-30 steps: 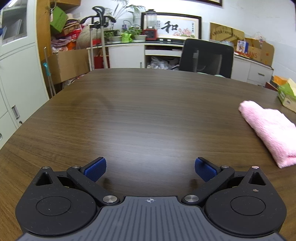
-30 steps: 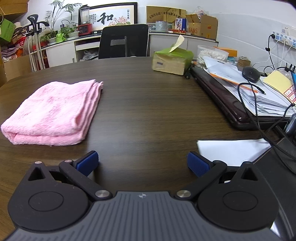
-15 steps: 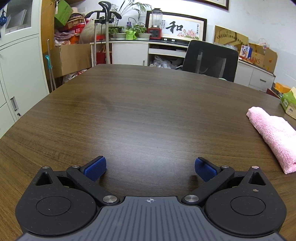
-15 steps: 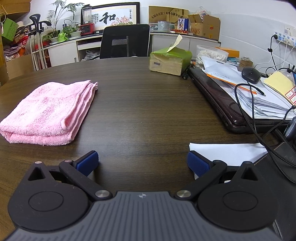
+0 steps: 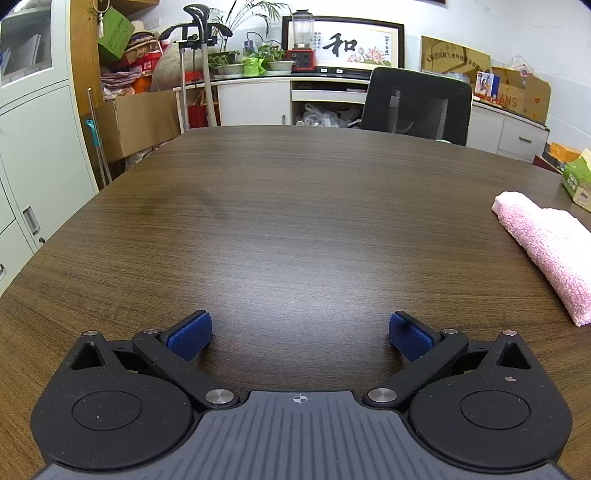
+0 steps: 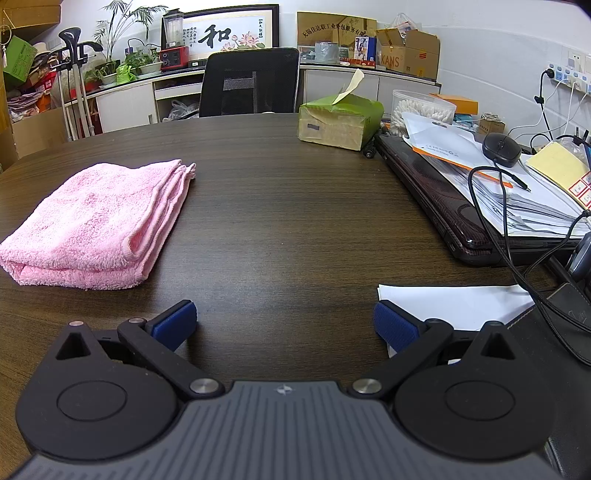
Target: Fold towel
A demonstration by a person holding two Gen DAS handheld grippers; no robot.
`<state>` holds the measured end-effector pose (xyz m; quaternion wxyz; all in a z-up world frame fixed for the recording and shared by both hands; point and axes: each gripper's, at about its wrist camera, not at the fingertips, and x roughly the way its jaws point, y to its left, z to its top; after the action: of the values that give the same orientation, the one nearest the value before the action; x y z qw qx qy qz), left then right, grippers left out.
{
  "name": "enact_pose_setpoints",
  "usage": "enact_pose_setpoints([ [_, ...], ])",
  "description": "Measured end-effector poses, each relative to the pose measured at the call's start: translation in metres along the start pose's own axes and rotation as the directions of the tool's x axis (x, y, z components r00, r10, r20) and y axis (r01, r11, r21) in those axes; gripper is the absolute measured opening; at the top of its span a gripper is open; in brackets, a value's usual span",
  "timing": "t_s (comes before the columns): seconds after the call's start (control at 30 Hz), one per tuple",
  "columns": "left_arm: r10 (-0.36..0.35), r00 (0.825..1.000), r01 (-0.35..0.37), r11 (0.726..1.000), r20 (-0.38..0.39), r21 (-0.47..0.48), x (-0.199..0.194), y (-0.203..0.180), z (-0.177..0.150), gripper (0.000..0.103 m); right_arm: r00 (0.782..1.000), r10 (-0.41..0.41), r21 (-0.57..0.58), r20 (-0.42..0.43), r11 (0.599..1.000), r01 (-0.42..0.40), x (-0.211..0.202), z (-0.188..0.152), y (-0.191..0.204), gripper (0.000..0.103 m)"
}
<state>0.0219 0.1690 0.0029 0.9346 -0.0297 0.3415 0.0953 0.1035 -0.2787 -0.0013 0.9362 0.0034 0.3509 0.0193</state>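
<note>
Your left camera cuts off the towel [image 5: 546, 251] at the right edge; papers hide most of the laptop [image 6: 443, 199].

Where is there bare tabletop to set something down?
Bare wood lies left of the pink towel toward the table edge, and between towel and laptop. The laptop side is crowded with papers, cables, mouse and tissue box.

I could read a big black "和" on the framed scroll [image 6: 221, 35] and "KANS" on a cardboard box [image 6: 406, 55] behind the worktop.
</note>
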Motion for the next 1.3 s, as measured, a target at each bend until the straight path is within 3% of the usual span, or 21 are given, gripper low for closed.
enact_pose_setpoints([
  [0.3,0.058,0.998,-0.058,0.997,-0.002,-0.046,-0.0019,0.0081,-0.0028,0.103,1.0,0.0,0.0,0.0,1.0,0.0,-0.0004,-0.0002,-0.0001,0.103],
  [1.3,0.061,0.998,-0.061,0.997,-0.002,-0.045,-0.0019,0.0068,-0.0017,0.103,1.0,0.0,-0.001,0.001,1.0,0.0,-0.0002,0.0002,-0.0008,0.103],
])
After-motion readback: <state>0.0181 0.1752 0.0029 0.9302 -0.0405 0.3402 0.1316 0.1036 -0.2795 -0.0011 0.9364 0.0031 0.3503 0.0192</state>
